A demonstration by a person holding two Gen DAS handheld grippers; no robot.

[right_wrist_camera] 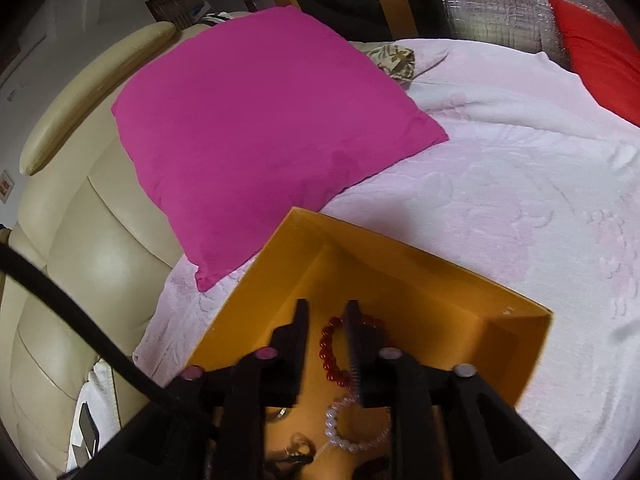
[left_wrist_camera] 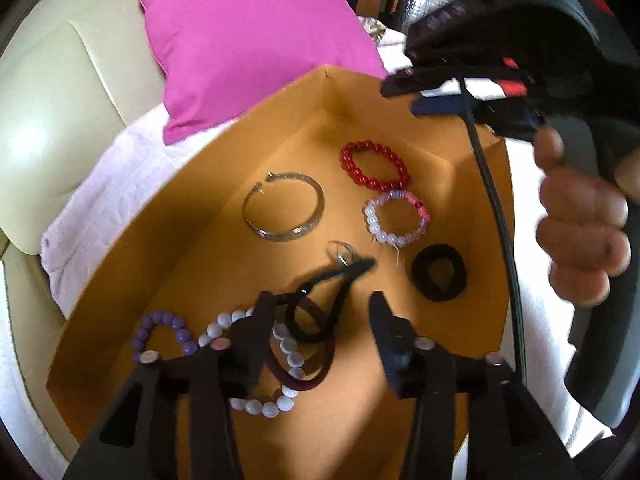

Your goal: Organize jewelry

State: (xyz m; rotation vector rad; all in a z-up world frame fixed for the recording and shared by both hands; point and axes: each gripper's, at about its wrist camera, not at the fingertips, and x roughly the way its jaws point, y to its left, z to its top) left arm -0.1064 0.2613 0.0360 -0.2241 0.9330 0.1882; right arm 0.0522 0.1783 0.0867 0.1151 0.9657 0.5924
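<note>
Red bead bracelet (right_wrist_camera: 332,354) between parted right gripper (right_wrist_camera: 327,308) fingers

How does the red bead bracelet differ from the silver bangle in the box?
The red bracelet is a closed loop of round glossy beads; the silver bangle is a flat metal band with a gap at its upper left. The bangle's ring is wider and rounder; the red bracelet lies as a squashed oval. The bangle lies apart; the red bracelet touches the pink-white one. Both lie flat in the box.

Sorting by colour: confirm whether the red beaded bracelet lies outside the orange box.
No, the red beaded bracelet lies inside the orange cardboard box.
</note>
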